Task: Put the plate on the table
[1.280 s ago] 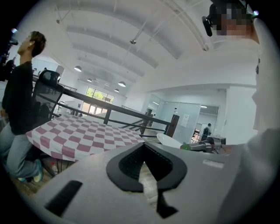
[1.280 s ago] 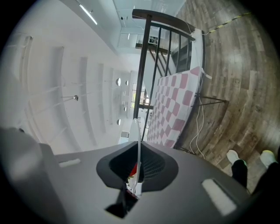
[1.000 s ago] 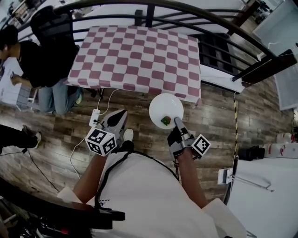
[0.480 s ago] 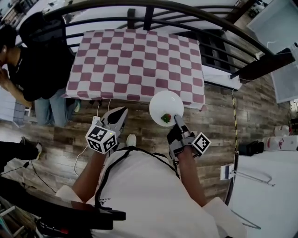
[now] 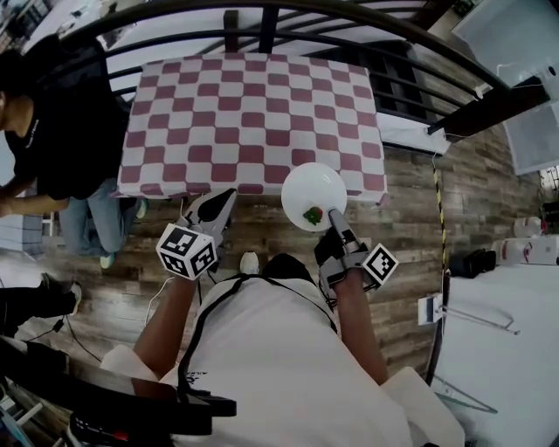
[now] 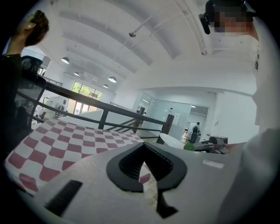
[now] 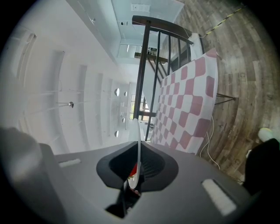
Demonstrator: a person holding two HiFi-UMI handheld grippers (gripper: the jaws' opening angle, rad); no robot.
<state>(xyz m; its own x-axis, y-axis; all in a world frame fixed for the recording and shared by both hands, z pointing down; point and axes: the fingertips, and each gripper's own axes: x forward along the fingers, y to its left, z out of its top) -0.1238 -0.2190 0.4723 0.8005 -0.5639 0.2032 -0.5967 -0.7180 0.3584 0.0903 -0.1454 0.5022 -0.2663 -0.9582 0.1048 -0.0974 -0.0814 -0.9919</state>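
A round white plate (image 5: 313,194) with a small red and green item (image 5: 312,215) on it is held level by its near rim in my right gripper (image 5: 332,216), which is shut on it. In the right gripper view the plate (image 7: 138,144) runs edge-on between the closed jaws of that gripper (image 7: 138,152). Its far edge overlaps the near edge of the table with the red and white checked cloth (image 5: 253,113). My left gripper (image 5: 225,201) hangs just short of the table edge, shut and empty. The left gripper view shows its own jaws (image 6: 143,151), the checked cloth (image 6: 65,140) and the plate (image 6: 173,141) to the right.
A person in black (image 5: 52,131) stands at the table's left side. A dark curved railing (image 5: 349,17) runs behind the table. A white cable lies on the wooden floor (image 5: 157,292). A white counter (image 5: 498,367) stands at the right.
The table has come closer in the view. Both grippers and the plate have moved toward it, and the plate's far edge now overlaps the cloth. The person at the left has shifted.
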